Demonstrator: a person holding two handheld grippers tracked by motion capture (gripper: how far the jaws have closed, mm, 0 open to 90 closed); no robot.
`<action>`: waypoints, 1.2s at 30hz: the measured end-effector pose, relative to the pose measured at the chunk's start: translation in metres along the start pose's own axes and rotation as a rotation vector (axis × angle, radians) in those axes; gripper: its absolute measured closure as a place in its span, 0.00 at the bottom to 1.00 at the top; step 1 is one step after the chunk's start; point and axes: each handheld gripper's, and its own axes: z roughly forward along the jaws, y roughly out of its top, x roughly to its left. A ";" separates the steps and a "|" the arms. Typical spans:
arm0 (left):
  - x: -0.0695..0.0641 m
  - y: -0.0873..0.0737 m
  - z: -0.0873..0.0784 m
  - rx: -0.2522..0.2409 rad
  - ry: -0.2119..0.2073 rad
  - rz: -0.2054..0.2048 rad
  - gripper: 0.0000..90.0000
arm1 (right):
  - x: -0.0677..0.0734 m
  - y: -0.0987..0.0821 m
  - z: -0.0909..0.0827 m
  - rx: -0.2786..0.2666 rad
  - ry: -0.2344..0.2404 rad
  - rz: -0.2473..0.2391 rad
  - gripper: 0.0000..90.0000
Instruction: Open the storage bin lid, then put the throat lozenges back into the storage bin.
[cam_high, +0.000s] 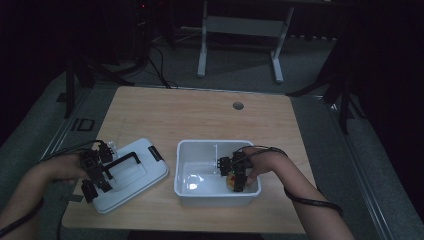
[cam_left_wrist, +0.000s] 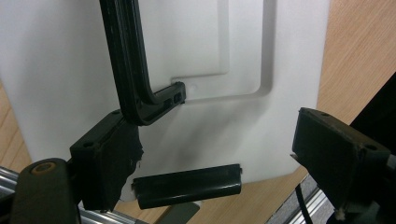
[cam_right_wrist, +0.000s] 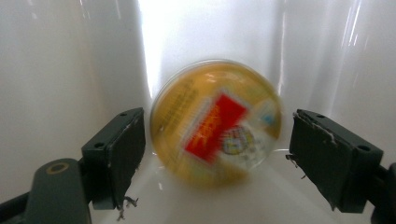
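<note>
A white lid (cam_high: 146, 172) with a black handle (cam_high: 124, 160) lies flat on the table at the left. My left gripper (cam_high: 102, 172) hovers over its near-left part, open; in the left gripper view the left gripper (cam_left_wrist: 219, 154) straddles the lid (cam_left_wrist: 224, 51), with the handle's end (cam_left_wrist: 149, 100) just above one jaw and a black latch (cam_left_wrist: 187, 186) on the lid's edge. My right gripper (cam_high: 236, 175) reaches into the white bin (cam_high: 200, 145). A round yellow container (cam_right_wrist: 215, 121) with a red label, blurred, sits in the bin's corner between the open jaws of the right gripper (cam_right_wrist: 217, 156), with gaps on both sides.
The wooden table (cam_high: 200, 115) has a round cable hole (cam_high: 238, 106) near its far edge. A white desk frame (cam_high: 240, 27) stands on the floor behind. Cables trail from both grippers. The room around is dark.
</note>
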 end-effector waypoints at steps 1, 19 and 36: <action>0.000 0.000 0.000 0.000 0.000 0.000 0.16 | 0.000 0.000 0.000 0.000 0.000 0.000 0.20; -0.001 0.002 -0.003 -0.008 0.013 0.004 0.16 | 0.011 -0.025 -0.071 -0.172 -0.042 -0.027 0.15; 0.003 -0.002 -0.005 -0.015 0.002 -0.066 0.16 | 0.021 -0.109 -0.104 -0.264 -0.094 0.111 0.15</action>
